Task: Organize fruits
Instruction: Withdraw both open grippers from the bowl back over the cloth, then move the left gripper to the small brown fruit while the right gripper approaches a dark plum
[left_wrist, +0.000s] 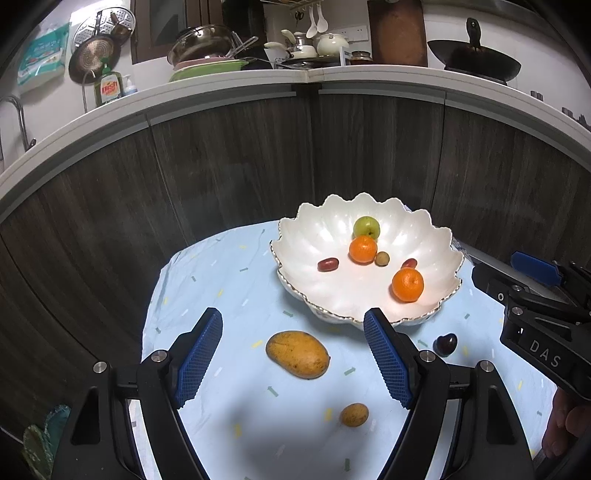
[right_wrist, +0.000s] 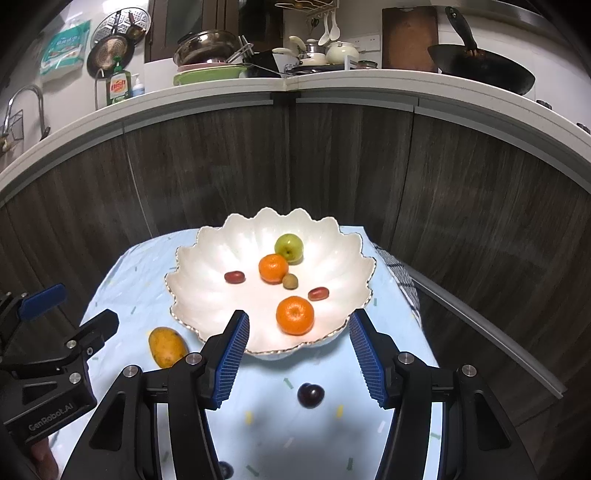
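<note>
A white scalloped bowl (left_wrist: 424, 240) (right_wrist: 207, 288) stands on a light blue cloth. In it lie a green apple (left_wrist: 366, 227) (right_wrist: 289, 248), two oranges (left_wrist: 407, 284) (right_wrist: 294, 315), two small red fruits and a small brownish one. On the cloth in front lie a large mango (left_wrist: 297, 354) (right_wrist: 167, 347), a small yellow fruit (left_wrist: 354, 414) and a dark plum (left_wrist: 445, 344) (right_wrist: 311, 395). My left gripper (left_wrist: 293, 354) is open with the mango between its blue pads, untouched. My right gripper (right_wrist: 297, 354) is open above the plum, just before the bowl's near rim.
The cloth (left_wrist: 221, 280) covers a small table that stands against dark wood cabinet fronts (left_wrist: 229, 166). A white counter above carries pans, a wok (left_wrist: 476, 59) and a dish-soap bottle (left_wrist: 110, 86). Another dark fruit (right_wrist: 225, 469) lies at the near edge.
</note>
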